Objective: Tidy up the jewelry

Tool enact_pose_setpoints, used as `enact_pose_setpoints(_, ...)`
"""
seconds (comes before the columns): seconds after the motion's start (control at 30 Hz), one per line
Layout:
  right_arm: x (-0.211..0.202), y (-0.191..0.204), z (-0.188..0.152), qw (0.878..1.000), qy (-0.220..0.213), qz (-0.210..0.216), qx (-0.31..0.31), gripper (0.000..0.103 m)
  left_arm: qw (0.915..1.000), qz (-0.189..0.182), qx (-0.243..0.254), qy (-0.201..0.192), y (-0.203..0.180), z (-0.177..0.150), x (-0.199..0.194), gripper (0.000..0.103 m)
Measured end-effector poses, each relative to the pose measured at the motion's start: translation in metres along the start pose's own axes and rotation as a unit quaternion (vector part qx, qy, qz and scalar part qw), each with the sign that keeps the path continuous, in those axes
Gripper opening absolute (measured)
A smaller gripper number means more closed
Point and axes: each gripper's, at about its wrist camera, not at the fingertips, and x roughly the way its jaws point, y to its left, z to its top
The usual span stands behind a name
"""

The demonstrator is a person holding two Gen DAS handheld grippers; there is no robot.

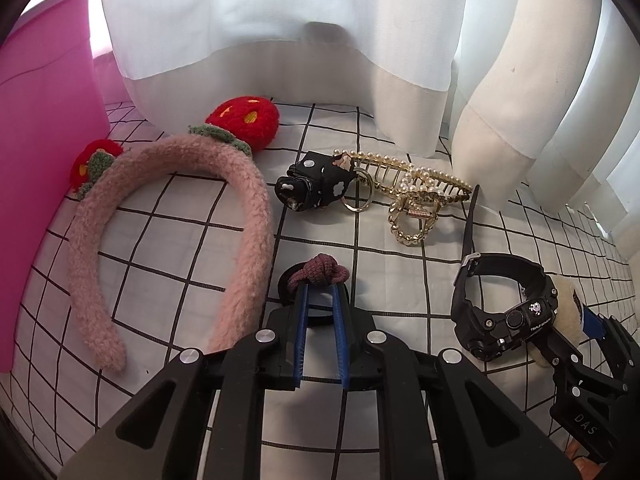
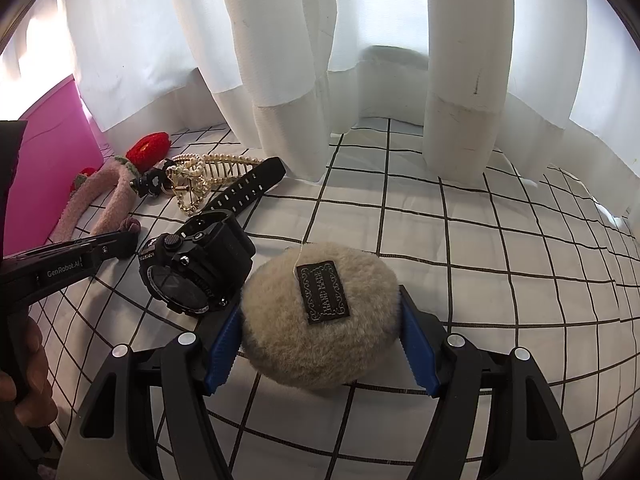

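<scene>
Blue-padded fingers of the left gripper stand only a little apart, their tips at a mauve hair tie – the knotted fabric sits right across both tips, its black elastic loop lying on the cloth under and between them. Whether the pads press on it, neither view settles.

The right gripper has its fingers set wide, one blue pad against each side of a beige furry pom-pom that fills the gap between them and rests on the white checked cloth. A black sewn label faces up on the fur.

Just left of the pom-pom, touching it, lies a black wristwatch on its side, strap trailing toward the curtain. Further back sit a gold pearl-trimmed claw clip and a small black keyring pouch beside it. A pink fuzzy headband with red knitted strawberries curves at the left – next to a pink bin. A hand shows at the right wrist view's left edge, on the left gripper's handle.
</scene>
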Motion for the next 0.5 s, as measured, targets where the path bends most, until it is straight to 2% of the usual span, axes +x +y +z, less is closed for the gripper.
enact_pose_setpoints(0.13,-0.001,0.0,-0.001,1.0,-0.001,0.001,0.004,0.068,1.0,-0.004,-0.002,-0.001,0.0,0.001,-0.001,0.017)
enact_pose_setpoints(0.17,-0.001,-0.001,-0.001,1.0,-0.001,0.001,0.004,0.068,0.9999,-0.011,-0.004,-0.004,0.001,0.001,-0.002,0.021)
enact_pose_setpoints(0.27,-0.001,-0.001,-0.001,1.0,-0.001,0.002,0.006,0.068,0.9989,-0.026,-0.01,-0.038,0.001,-0.002,-0.018,0.098)
enact_pose_setpoints(0.33,-0.001,-0.001,-0.001,1.0,-0.002,0.002,0.007,0.068,0.996,-0.021,-0.005,-0.087,-0.001,-0.004,-0.036,0.097)
enact_pose_setpoints(0.37,-0.001,-0.001,-0.001,1.0,-0.002,0.002,0.007,0.068,0.9954,-0.018,0.003,-0.094,-0.004,-0.003,-0.039,0.097)
enact_pose_setpoints(0.5,-0.002,0.0,-0.001,1.0,-0.003,0.0,0.008,0.068,0.9974,-0.005,0.012,-0.07,-0.007,0.0,-0.029,0.097)
